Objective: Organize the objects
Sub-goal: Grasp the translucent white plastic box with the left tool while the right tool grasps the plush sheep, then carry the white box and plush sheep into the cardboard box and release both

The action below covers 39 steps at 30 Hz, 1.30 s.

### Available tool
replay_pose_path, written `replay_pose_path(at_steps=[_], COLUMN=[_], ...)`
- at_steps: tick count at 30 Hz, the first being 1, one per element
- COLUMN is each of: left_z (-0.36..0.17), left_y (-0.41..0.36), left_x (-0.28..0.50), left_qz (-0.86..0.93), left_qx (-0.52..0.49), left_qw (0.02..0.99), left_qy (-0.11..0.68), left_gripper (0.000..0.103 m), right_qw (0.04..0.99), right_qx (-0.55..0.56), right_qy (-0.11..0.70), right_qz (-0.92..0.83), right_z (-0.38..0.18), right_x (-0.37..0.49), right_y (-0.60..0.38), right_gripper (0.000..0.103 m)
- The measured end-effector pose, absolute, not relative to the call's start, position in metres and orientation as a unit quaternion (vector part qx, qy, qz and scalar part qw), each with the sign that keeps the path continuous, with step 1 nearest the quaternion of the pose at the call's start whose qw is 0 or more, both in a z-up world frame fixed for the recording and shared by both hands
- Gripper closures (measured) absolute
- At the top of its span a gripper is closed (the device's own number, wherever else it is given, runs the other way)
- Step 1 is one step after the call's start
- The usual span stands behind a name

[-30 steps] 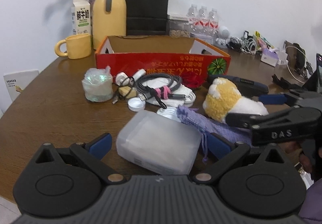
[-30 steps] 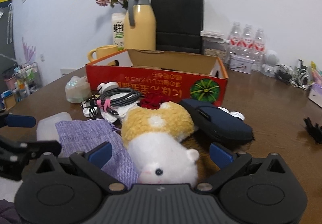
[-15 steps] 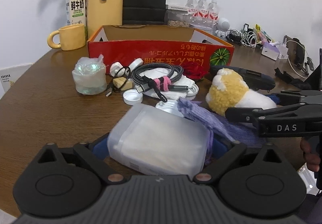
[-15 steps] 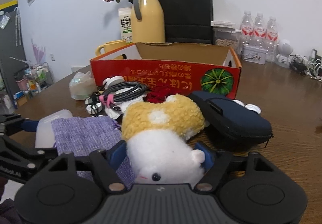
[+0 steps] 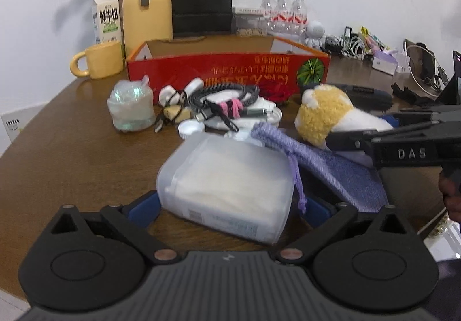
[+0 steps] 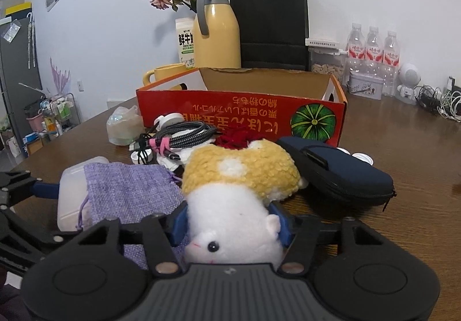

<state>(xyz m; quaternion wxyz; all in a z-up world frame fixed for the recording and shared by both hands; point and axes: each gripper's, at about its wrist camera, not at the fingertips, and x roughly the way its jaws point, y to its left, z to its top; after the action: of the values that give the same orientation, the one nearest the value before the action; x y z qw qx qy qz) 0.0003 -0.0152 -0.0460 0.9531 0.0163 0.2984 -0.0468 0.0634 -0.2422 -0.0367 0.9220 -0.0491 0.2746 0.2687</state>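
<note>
Where the right tongs (image 6: 230,227) pinch it, plush hamster (image 6: 239,194) face toward camera.

Left tool (image 5: 229,210) clamps the translucent wipes pack (image 5: 227,185).

Counts on the tabletop (image 6: 403,234)
Three water bottles (image 6: 373,47), one red cardboard box (image 6: 242,116), one plush hamster (image 6: 239,191), one yellow mug (image 5: 98,60), one milk carton (image 5: 106,18), one navy case (image 6: 337,174).

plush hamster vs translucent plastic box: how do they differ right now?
The plush hamster is fuzzy, rounded, yellow and white; the plastic box is smooth, boxy and milky. The purple pouch drapes over the box's edge, not over the hamster. Shared: each sits between a hand-held gripper's blue pads.
</note>
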Motion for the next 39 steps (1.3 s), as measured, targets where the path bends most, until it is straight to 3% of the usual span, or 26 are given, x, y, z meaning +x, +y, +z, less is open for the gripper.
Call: replay_pose_path(at_steps=[3,13,21,24,39], left_z=[-0.048,-0.044,-0.044,-0.044,-0.009], left_y=[-0.019,0.002,-0.005,-0.006,0.020], left_x=[0.000,-0.030,-0.013,-0.003,-0.010], left_qz=[-0.042,-0.038,-0.047,-0.061,0.005], left_qx=[0.036,0.002,0.031,0.027,0.000], left_qw=[0.954,0.964,0.964,0.963,0.981], left_qy=[0.294,0.265,0.260,0.263,0.195], left_gripper=[0.006,0.003,0.003,0.015,0.016], right_qw=[0.924,0.928,0.931,0.932,0.942], right_qx=[-0.054,-0.067,-0.074,-0.076,-0.084], right_qy=[0.267,0.250,0.233,0.225,0.175], right_qz=[0.267,0.268,0.270,0.272,0.274], right_z=[-0.036,-0.037,-0.031,-0.027,-0.001], right_x=[0.061,0.052,0.046,0.044,0.047], right_y=[-0.242,-0.242,-0.242,-0.240,-0.236], right_gripper=[0.050,0.053,0.054,0.054,0.054])
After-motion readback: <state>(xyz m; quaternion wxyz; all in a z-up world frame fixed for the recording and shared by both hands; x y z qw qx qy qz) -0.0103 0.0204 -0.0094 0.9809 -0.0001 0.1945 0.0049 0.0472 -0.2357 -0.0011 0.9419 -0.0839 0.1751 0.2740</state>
